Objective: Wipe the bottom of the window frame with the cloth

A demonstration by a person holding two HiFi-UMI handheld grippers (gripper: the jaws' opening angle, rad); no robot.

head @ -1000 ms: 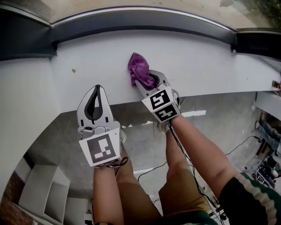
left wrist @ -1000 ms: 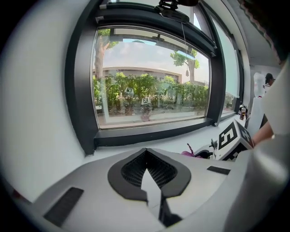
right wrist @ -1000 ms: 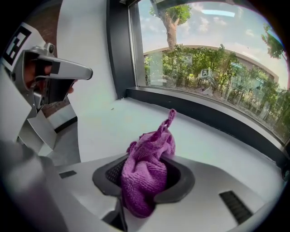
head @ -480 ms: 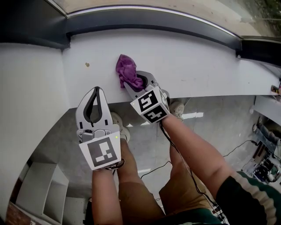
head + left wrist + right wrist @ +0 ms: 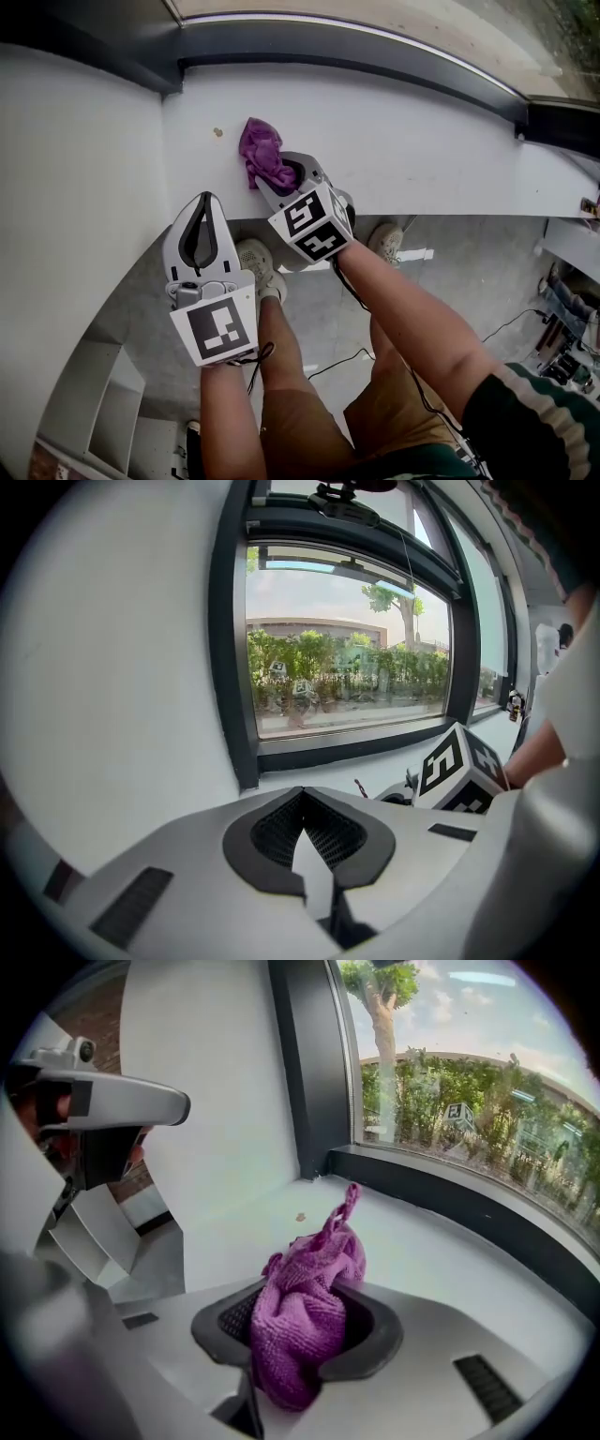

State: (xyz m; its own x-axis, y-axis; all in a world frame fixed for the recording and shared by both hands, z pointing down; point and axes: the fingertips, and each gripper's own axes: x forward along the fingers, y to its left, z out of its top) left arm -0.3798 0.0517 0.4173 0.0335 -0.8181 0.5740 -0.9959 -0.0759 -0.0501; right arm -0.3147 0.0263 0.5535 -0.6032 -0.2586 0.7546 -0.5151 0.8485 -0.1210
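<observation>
The purple cloth (image 5: 262, 155) is clamped by its bunched middle in the closed jaws of the right gripper (image 5: 281, 176). It is pressed on the white sill (image 5: 441, 141) at the upper centre-left of the frame, short of the dark bottom rail of the window frame (image 5: 375, 49). The left gripper (image 5: 205, 202) is held shut and empty below the sill's edge. The wipe is probably best done with the cloth pushed against the rail and drawn along it under steady pressure, so the small speck (image 5: 217, 132) at its left is gathered too.
</observation>
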